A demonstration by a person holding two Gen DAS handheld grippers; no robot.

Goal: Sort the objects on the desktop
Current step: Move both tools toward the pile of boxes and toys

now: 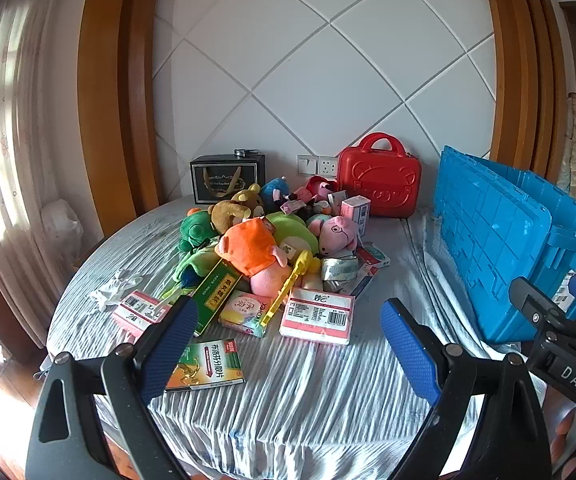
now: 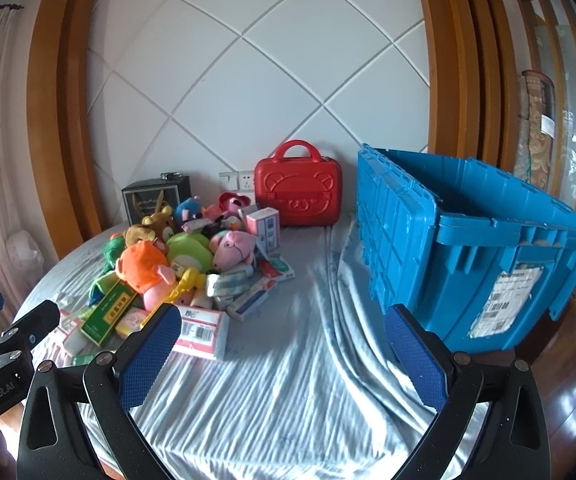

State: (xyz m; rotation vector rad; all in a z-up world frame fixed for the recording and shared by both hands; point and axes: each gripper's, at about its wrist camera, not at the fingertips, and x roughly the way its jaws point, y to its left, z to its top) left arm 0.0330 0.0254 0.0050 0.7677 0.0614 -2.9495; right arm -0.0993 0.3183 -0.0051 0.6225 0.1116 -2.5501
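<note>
Left gripper [image 1: 290, 344] held with jaws wide apart, nothing between them, hovering over the grey cloth [image 1: 308, 392] at the near edge of the pile [image 1: 263, 248]. Right gripper [image 2: 283, 354] likewise spread wide and empty, over bare cloth just right of the pile. Just before the left pads [image 1: 169, 344], nearest of the pile, lay a green-and-orange box [image 1: 207, 366], flat; a pink box [image 1: 318, 316] beyond it, a long green box [image 1: 213, 298] slanting into the heap. Heaped in the pile's middle: an orange plush [image 1: 249, 246], a pink pig [image 1: 338, 234], a brown bear [image 1: 233, 212]. Behind the pile, against the wall, stood a black box [image 1: 227, 178] and a red case [image 1: 380, 184]. Right of the pile, well apart, sat a blue crate [image 2: 476, 248], lid flap upright.
</note>
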